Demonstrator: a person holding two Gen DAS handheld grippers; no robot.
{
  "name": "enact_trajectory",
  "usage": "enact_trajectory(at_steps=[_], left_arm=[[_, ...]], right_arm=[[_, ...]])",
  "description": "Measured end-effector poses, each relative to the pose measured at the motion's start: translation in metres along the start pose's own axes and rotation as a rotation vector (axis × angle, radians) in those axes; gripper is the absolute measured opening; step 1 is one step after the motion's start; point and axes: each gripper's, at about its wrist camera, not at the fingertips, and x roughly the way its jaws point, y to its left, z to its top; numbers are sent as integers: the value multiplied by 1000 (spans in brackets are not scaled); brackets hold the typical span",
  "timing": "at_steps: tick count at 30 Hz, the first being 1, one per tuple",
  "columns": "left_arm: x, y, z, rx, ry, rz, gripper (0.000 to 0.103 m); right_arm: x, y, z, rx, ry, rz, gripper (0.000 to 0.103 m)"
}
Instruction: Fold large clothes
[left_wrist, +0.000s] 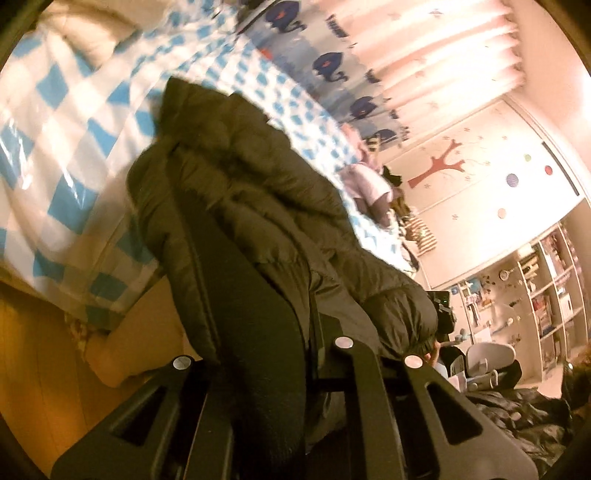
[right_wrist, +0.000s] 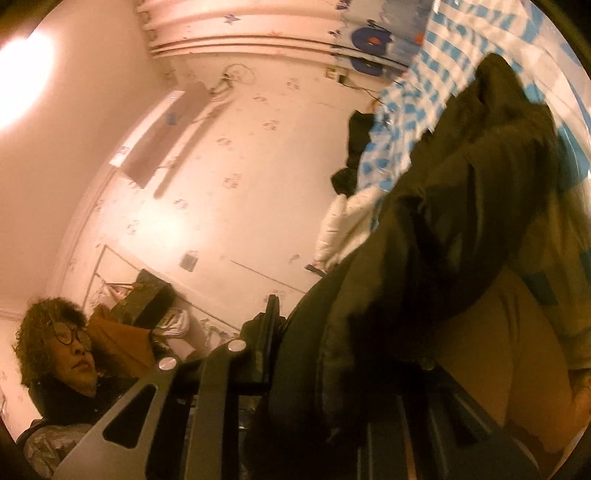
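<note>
A dark olive puffer jacket (left_wrist: 258, 192) fills the middle of both wrist views, held up above a bed (left_wrist: 66, 122) covered in a blue-and-white checked sheet under clear plastic. Seen from the left wrist, the left tongs (left_wrist: 295, 295) are pressed together, pinching one edge of the jacket; its quilted bulk runs away from the tongs as a long diagonal band, one end nearest the bed's checked sheet, the other end bunched low beside the tongs. Seen from the right wrist, the right tongs (right_wrist: 314, 350) pinch a thick fold of the same jacket (right_wrist: 461, 221), and its fabric drapes over one of the black fingers so that their tips are hidden. There the jacket's long axis also runs diagonally, from the tongs up toward the bed (right_wrist: 424, 92). Beyond the jacket, on the far part of the bed, lies a heap of other clothes (left_wrist: 369, 181) in pale pink and dark colours. Past the bed stands a curtain (left_wrist: 332, 66) printed with dark blue whales, and beside it a wardrobe door (left_wrist: 472, 173) with a red tree decal and coloured dots. Farther from the bed, an open white shelf unit (left_wrist: 554, 280) holds books and small items too blurred to tell apart. In the right wrist view a person (right_wrist: 66, 350) with curly hair and round glasses appears on the side away from the bed, below a pale wall (right_wrist: 221, 166).
</note>
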Motion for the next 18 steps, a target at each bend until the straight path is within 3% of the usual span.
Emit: enact_trajectory(at_steps=[6,12,18], left_arm=[[-23,-20,-19,7,-9,-35,7],[-5,18,-33,-95,7,-64,7],[-3,6,3,-75,-44,-97,7]], right_arm=[[-21,8,-18,8,-44,60,20],[-28,-18,-28,86,-67,71,20],[-16,-10,2,53,-67,110,20]])
